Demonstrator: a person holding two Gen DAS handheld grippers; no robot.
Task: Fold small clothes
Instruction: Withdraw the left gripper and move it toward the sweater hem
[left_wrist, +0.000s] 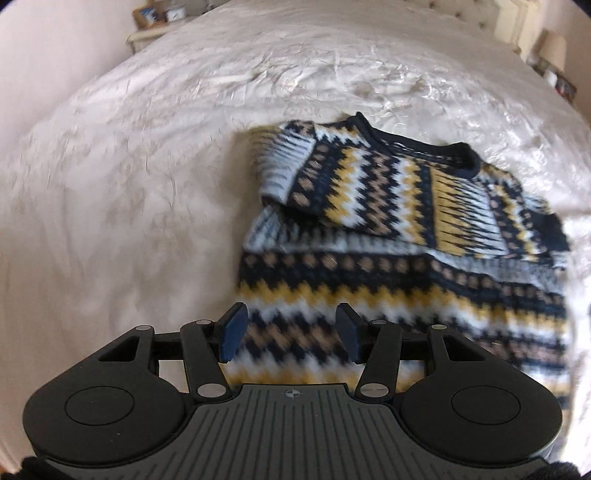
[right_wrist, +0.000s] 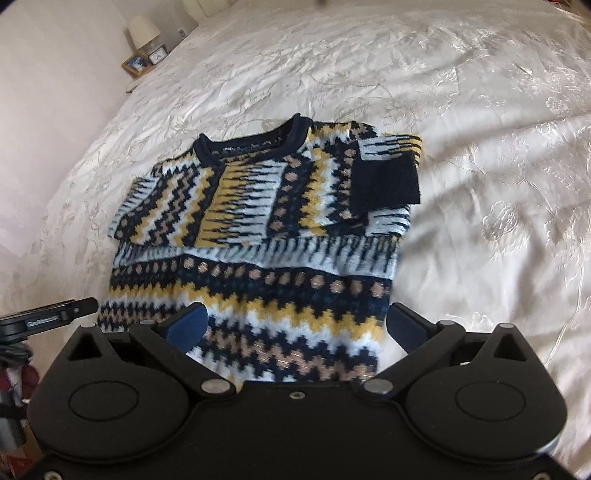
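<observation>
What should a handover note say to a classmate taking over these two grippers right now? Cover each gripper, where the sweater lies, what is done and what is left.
Left gripper: open, empty, over the hem's left part.
Right gripper: open wider, empty, over the hem.
Sweater: lies on the white bedspread, collar at the far end.
Done: both sleeves are folded in across the chest, the dark cuff on top.
Left: probably grip the hem corners and fold the bottom up toward the collar.
</observation>
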